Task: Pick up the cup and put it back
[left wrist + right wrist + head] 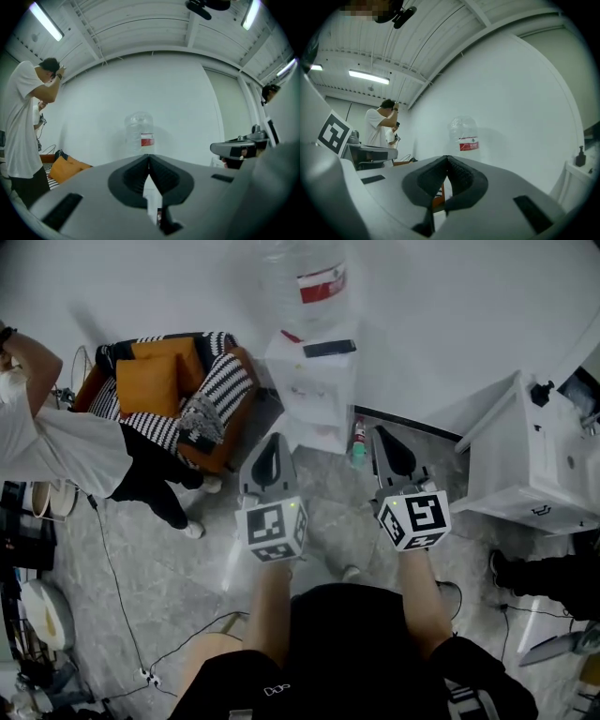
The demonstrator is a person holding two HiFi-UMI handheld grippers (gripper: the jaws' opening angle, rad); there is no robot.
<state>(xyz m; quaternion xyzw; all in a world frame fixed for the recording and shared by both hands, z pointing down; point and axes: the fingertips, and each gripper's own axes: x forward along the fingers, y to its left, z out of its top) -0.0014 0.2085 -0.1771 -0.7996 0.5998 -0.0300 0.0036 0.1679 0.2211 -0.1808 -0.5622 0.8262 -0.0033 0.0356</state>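
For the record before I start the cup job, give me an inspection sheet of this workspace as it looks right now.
Surface: grey floor; no table in view.
Job's things: nothing seen.
Clutter: small bottle on the floor beside the water dispenser; dark flat item on its top.
Grippers: left gripper shut, empty; right gripper shut, empty.
Cables: black cable trailing across the floor at left.
Surroundings: armchair with orange cushion, bystander, white cabinet.
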